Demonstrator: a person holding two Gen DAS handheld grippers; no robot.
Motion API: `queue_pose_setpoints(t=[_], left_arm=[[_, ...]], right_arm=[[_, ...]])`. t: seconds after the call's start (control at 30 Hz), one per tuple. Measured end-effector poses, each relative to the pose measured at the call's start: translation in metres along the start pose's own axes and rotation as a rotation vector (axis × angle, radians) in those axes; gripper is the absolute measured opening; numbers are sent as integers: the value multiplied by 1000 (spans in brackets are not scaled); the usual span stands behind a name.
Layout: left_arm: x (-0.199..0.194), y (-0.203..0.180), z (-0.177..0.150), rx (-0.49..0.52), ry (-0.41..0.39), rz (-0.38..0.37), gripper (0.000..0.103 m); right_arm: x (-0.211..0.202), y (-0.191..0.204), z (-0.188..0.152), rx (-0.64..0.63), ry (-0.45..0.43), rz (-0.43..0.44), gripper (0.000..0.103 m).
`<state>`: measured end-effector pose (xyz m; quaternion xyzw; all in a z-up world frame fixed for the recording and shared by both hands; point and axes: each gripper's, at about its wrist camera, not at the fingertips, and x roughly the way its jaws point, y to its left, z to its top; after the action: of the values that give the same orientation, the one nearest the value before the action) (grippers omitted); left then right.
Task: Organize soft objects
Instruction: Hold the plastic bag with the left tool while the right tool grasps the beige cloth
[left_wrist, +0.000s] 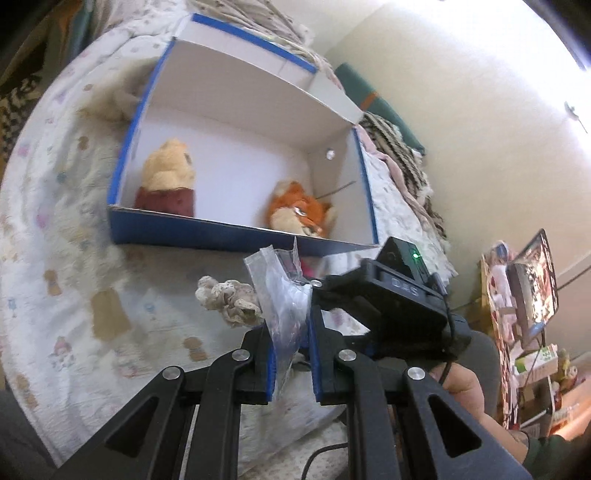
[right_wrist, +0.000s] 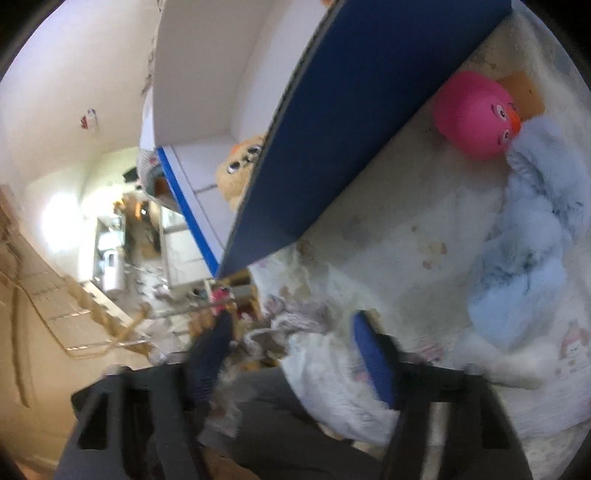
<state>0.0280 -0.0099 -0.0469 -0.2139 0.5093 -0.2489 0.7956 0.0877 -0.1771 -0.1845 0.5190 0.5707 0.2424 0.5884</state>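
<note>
Soft toys lie partly in and partly outside a blue box with a white inside, which sits on a patterned bedspread. In the box are two toys: a cream bear in a dark red top near the left wall, and an orange fox by the front right corner. Both rest on the box floor, well apart.

Outside it, the right wrist view shows what the other barely does: a pale blue plush on the bedspread and a pink ball with a face touching it, close to the box's blue wall. The left wrist view alone shows a small beige plush on the bedspread in front of the box.

Left gripper has its fingers drawn narrow, pinching a clear plastic bag that stands up between them. Right gripper appears blurred; its fingers stand part way apart, nothing gripped between them, over the bedspread's crumpled edge.
</note>
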Motion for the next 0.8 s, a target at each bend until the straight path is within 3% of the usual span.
queue_pose_setpoints(t=[0.03, 0.1, 0.4, 0.8], left_arm=[[1, -3, 0, 8, 3, -14, 13], [2, -5, -1, 25, 13, 4, 13], [8, 2, -3, 0, 22, 46, 13], [4, 8, -7, 40, -16, 253, 13]], right_arm=[[-1, 4, 0, -15, 1, -3, 26], [-5, 14, -1, -76, -23, -33, 8], [-37, 41, -2, -241, -203, -147, 5], [-67, 79, -14, -465, -284, -256, 5]])
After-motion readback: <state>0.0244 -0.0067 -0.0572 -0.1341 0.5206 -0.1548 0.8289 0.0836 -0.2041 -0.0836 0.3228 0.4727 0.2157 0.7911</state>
